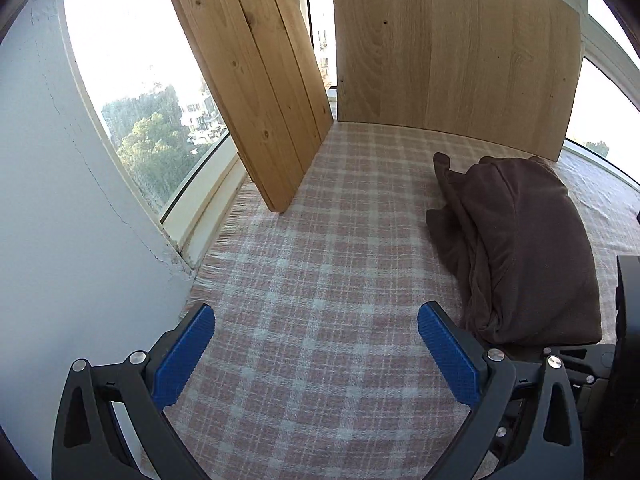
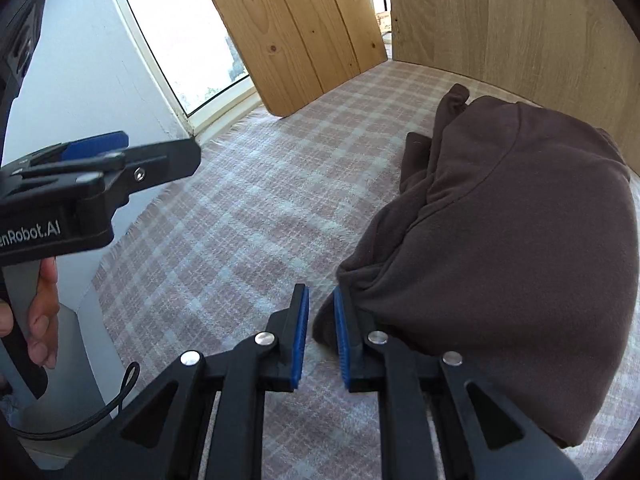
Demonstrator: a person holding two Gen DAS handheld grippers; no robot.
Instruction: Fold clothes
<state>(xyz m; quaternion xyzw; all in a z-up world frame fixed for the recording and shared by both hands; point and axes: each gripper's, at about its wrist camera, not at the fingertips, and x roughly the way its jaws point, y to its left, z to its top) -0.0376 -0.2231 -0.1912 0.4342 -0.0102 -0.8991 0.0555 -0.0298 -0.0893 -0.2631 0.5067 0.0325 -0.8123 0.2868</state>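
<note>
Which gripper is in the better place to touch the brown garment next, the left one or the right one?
Probably the right. The right gripper sits at the near edge of the brown garment, its narrow gap empty. The left gripper is wide open over bare plaid cloth, with the garment off to its right.

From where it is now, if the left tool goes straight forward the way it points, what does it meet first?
Probably the checked blanket: the open left tool looks along bare cloth, with the brown garment off to its right. Farther on stand wooden boards, though depth is unclear.
</note>
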